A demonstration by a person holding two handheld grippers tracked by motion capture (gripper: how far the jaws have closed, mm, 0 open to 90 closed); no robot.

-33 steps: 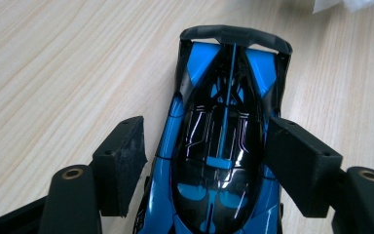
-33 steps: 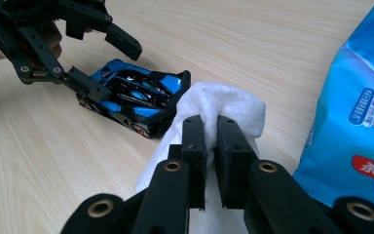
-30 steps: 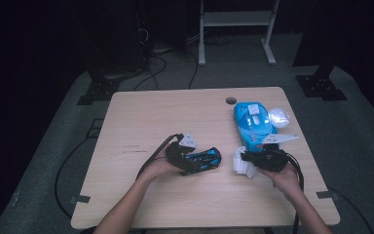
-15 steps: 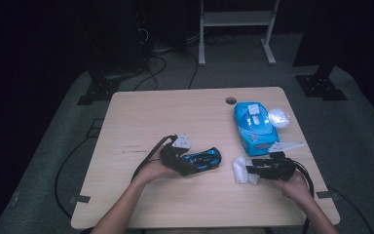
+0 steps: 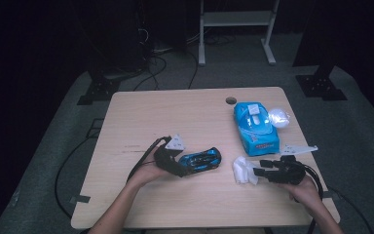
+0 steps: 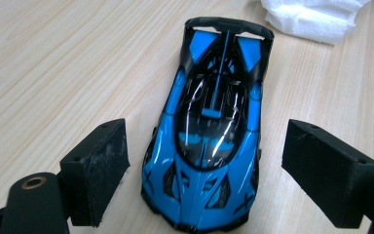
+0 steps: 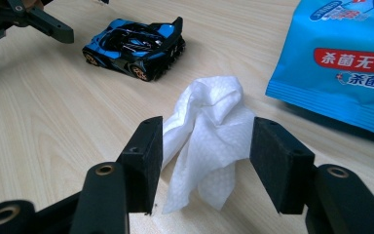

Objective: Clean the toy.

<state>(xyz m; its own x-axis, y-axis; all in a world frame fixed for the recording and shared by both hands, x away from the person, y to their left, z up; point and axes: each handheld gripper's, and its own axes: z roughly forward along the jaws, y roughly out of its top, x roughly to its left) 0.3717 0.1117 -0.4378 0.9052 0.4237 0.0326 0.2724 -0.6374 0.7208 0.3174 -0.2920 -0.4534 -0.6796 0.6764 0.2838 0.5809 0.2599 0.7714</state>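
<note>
A blue and black toy car [image 5: 200, 160] stands on the wooden table [image 5: 175, 117]. My left gripper [image 5: 185, 168] is at its left end. In the left gripper view the car [image 6: 209, 131] sits between the pads [image 6: 97, 170] with a gap on each side; the jaws have just been opening. A crumpled white wipe [image 5: 244, 170] lies right of the car. My right gripper [image 5: 259, 171] points at it from the right. In the right gripper view the wipe [image 7: 209, 122] stands loosely between the open pads [image 7: 277, 161], whose jaws have just been opening.
A blue pack of wipes [image 5: 255, 127] lies at the back right, with a white crumpled bundle [image 5: 278, 117] beside it. A cable hole [image 5: 231, 101] is near the far edge. Black cables trail off the table's left and right sides.
My right gripper let go of the wipe and drew back to the right and toward me; the wipe now rests on the table. My left gripper opened around the car and slid slightly left.
</note>
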